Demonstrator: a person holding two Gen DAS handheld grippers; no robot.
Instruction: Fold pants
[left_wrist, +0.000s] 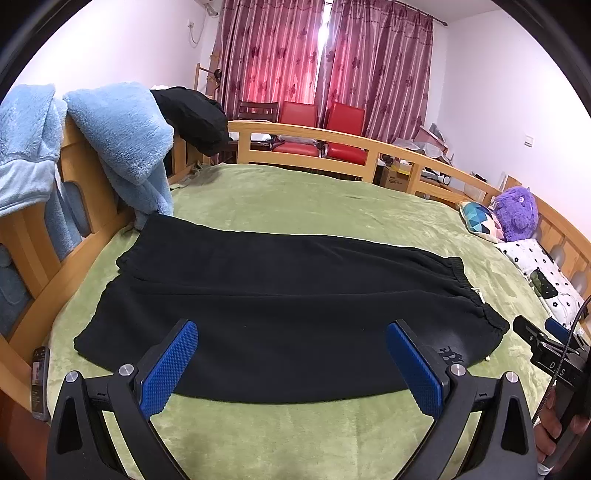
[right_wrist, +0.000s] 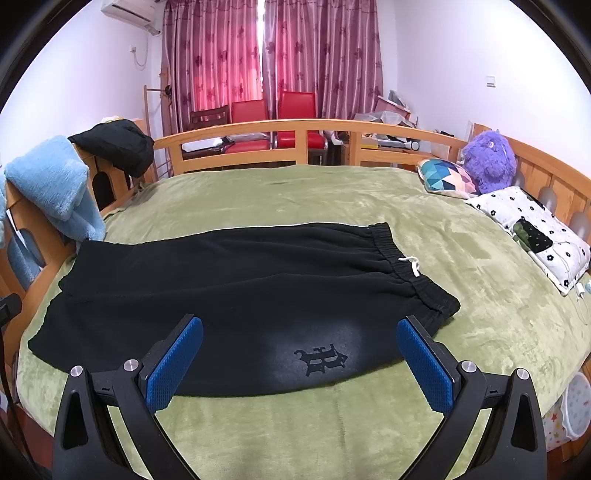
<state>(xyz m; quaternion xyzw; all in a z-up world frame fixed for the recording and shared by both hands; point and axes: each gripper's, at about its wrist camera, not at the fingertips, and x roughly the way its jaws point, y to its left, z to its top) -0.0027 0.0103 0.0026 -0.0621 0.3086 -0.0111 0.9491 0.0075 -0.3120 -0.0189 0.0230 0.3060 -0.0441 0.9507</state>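
Note:
Black pants (left_wrist: 280, 306) lie flat on the green bed cover (left_wrist: 295, 199), legs stacked, hems at the left and the elastic waistband (right_wrist: 413, 273) with a white drawstring at the right. A dark emblem (right_wrist: 321, 358) shows near the front edge. My left gripper (left_wrist: 291, 354) hovers open above the near edge of the pants, blue pads wide apart, nothing between them. My right gripper (right_wrist: 299, 350) is also open, above the emblem end of the pants (right_wrist: 236, 295). The right gripper's body (left_wrist: 546, 354) shows at the right edge of the left wrist view, held by a hand.
A wooden bed rail (right_wrist: 295, 129) surrounds the bed. Blue fleece (left_wrist: 122, 140) and a black garment (left_wrist: 195, 118) hang over the left rail. A patterned cushion (right_wrist: 448, 177), purple plush toy (right_wrist: 489, 158) and floral pillow (right_wrist: 532, 229) sit at the right. Red chairs stand beyond. A phone (left_wrist: 40, 380) lies at the left bed edge.

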